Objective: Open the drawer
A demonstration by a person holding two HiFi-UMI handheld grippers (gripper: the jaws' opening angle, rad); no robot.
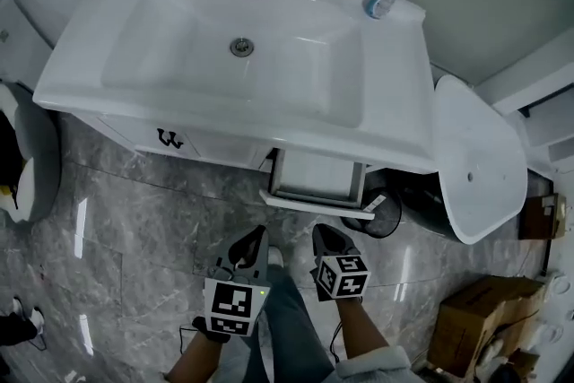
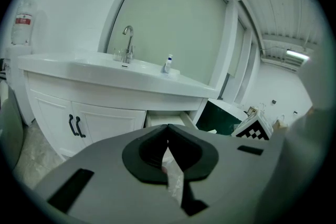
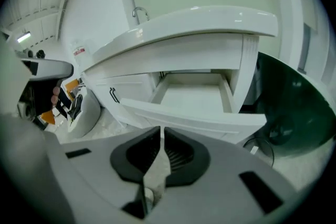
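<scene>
Two black door handles (image 1: 169, 139) are seen on the cabinet front (image 1: 215, 148) at the left. Next, the left tongs (image 1: 254, 238) are held above the grey floor (image 1: 134, 229), pressed together and empty. The drawer (image 1: 314, 204) is pulled out under the basin's (image 1: 179, 49) right half, apart from both tongs. The right tongs (image 1: 325, 236), just below it, are likewise together on nothing.

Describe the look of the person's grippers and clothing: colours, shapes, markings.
Left gripper and right gripper: grey bodies, black jaw pads, each with a white cube of black square markers. Pale sleeve, blue-grey jeans.
</scene>
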